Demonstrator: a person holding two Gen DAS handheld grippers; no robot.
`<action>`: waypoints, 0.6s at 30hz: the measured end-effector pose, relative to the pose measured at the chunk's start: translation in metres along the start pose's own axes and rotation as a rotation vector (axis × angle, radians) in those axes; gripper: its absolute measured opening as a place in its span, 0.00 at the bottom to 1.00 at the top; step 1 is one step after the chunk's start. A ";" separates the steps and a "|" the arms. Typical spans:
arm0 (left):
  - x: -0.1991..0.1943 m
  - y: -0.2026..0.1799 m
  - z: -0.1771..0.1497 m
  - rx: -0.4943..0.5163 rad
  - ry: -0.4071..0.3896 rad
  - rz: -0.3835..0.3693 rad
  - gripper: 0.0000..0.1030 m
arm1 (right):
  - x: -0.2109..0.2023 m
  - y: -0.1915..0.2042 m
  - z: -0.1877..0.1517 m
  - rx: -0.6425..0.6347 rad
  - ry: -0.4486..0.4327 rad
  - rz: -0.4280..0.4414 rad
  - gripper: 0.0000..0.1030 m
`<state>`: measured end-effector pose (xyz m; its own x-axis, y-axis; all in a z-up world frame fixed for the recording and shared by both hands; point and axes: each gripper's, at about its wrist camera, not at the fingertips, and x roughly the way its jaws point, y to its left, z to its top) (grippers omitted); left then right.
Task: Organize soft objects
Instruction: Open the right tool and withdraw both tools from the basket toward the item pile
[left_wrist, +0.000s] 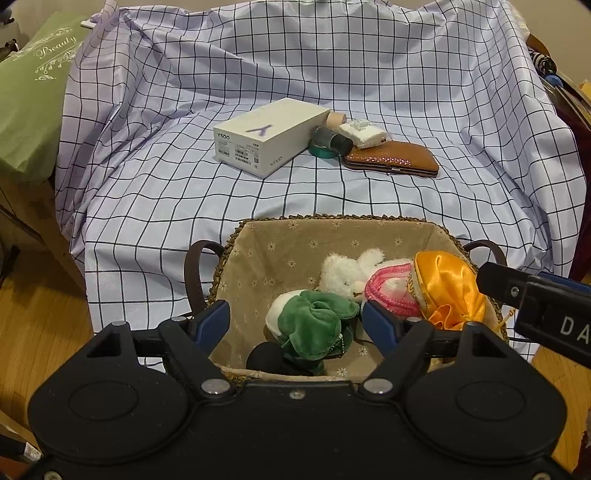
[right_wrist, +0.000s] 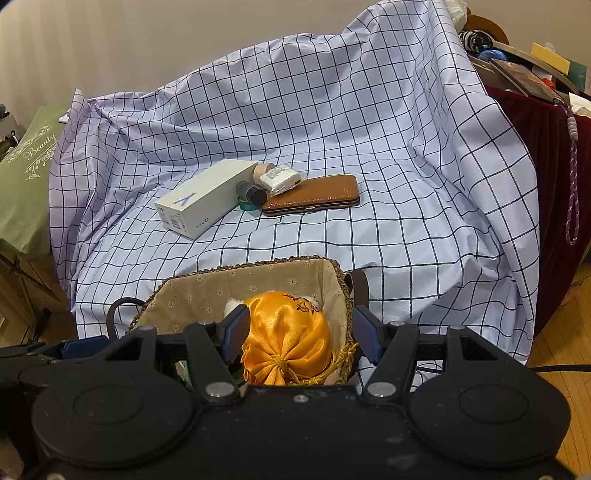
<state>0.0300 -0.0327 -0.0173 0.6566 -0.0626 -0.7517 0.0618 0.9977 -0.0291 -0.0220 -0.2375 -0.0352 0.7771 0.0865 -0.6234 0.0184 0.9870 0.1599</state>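
Where the soft things lie: in the lined basket at 6 o'clock on the checked cloth, gathered so they stay apart from the hard goods.
Basket contents: green plush at 7 o'clock, white plush in the middle, pink knit touching it, orange satin pouch at 3 o'clock against the wall.
Left tool: jaws wide, hanging above the green plush with neither pad pressing it, apparently a let-go position.
Right tool: jaws moderately apart, flanking the orange pouch; its 3 o'clock pad stands clear, so the pouch appears to rest on its own.
Hard goods: phone box and brown case with small items between, at 12 o'clock from the basket, well apart and likely left out on purpose.
Left wrist view only: green, white and pink toys, plus the right tool's finger beside the pouch.
Right wrist view only: pouch's tied neck and gold cord; it hides the toys.
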 end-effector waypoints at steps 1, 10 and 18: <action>0.000 0.000 0.000 0.000 0.001 0.000 0.72 | 0.000 0.000 0.000 -0.001 -0.001 0.000 0.59; -0.001 0.002 -0.001 -0.004 0.003 0.002 0.72 | 0.000 0.001 0.000 -0.001 -0.001 0.000 0.59; -0.002 0.004 -0.002 -0.007 0.003 0.002 0.72 | 0.000 0.001 0.000 -0.001 -0.002 0.000 0.60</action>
<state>0.0276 -0.0285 -0.0174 0.6543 -0.0605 -0.7538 0.0550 0.9980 -0.0323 -0.0222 -0.2364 -0.0352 0.7786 0.0862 -0.6216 0.0176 0.9871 0.1591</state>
